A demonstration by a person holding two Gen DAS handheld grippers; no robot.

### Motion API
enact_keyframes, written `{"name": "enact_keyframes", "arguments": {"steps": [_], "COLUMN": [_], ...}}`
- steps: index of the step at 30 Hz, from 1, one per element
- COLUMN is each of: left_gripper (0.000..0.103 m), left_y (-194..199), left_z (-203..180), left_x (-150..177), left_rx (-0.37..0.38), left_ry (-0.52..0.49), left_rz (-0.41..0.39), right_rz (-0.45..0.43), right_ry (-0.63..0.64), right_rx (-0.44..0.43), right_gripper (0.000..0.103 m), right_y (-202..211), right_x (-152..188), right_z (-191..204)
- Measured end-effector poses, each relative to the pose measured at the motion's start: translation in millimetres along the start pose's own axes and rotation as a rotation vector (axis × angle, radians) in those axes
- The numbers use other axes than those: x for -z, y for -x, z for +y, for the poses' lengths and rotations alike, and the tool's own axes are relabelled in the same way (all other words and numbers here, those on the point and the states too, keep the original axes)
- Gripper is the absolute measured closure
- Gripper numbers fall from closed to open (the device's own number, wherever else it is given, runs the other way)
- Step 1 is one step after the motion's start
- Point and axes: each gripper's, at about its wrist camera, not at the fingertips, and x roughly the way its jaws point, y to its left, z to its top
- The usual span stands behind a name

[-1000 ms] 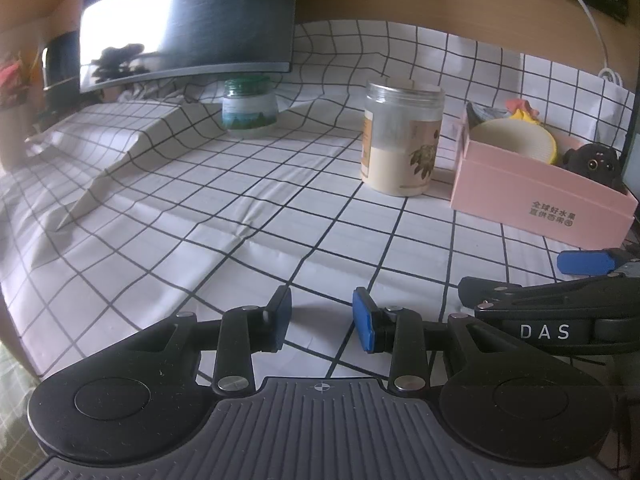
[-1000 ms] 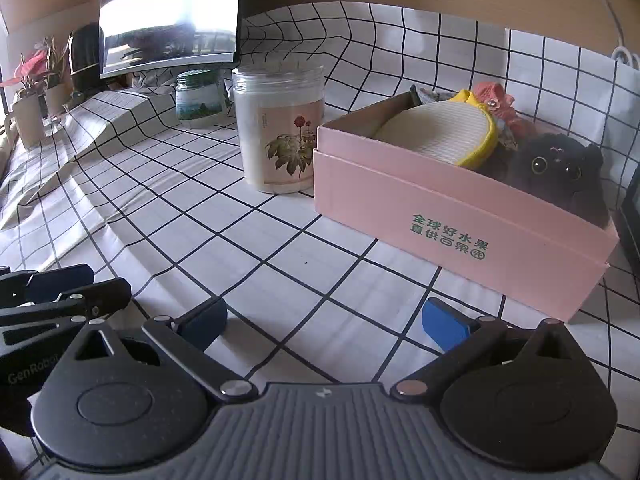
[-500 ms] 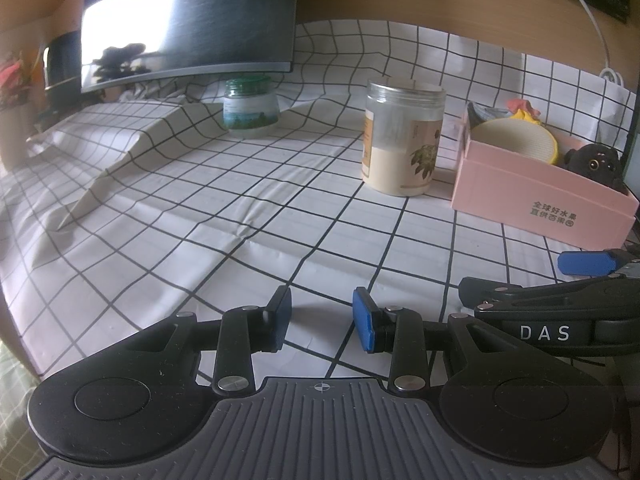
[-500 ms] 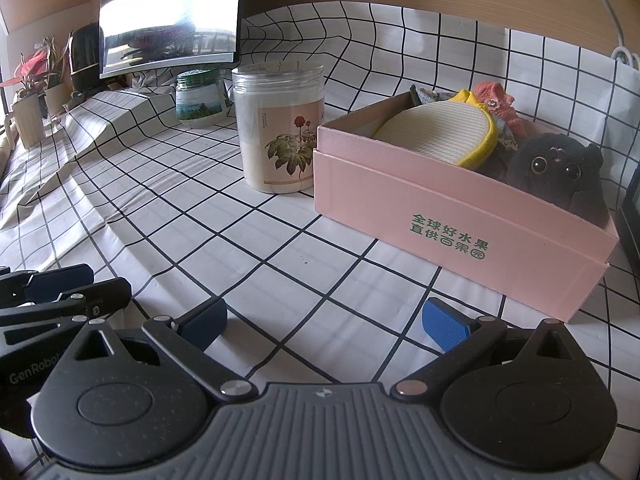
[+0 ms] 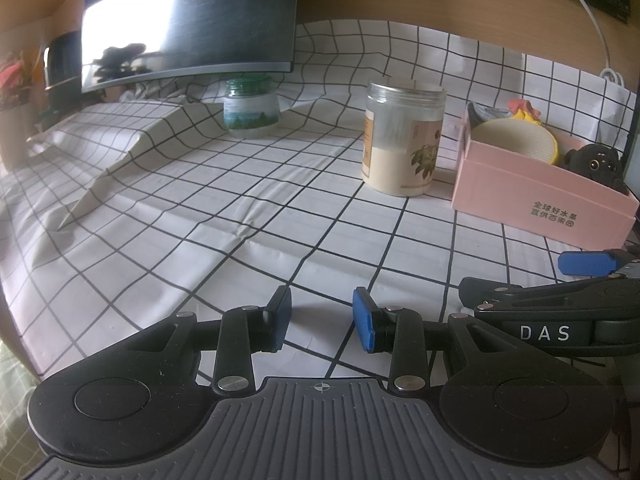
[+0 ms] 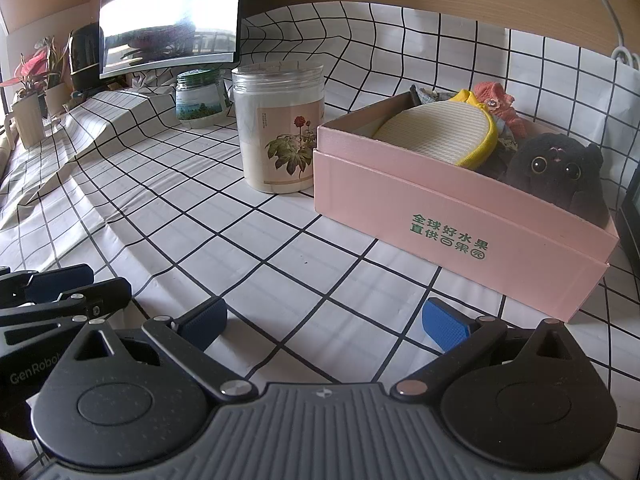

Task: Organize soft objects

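Observation:
A pink cardboard box stands at the right on the checked tablecloth. Inside lie a yellow-rimmed pad, a black plush cat, a coral-pink soft toy and a grey cloth item. My left gripper hovers low over bare cloth, jaws partly apart with nothing between them. My right gripper stands open and empty just in front of the box. Each gripper shows at the edge of the other's view.
A clear plastic jar with a flower label stands left of the box. A small green-lidded jar sits farther back. A monitor rises at the back left, with potted plants beside it.

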Motion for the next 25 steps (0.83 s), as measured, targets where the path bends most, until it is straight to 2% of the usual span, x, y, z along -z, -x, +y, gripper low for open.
{"name": "enact_keyframes", "arguments": {"steps": [25], "left_gripper": [0.066], "left_y": [-0.1], "left_z": [0.3], "left_x": [0.3], "left_rx": [0.001], "left_ry": [0.002], "left_rz": [0.0], "right_rz": [0.0], "right_ry": [0.0], "right_rx": [0.0], "right_gripper": [0.0], "right_y": [0.0], "right_x": [0.0], "right_z": [0.1]}}
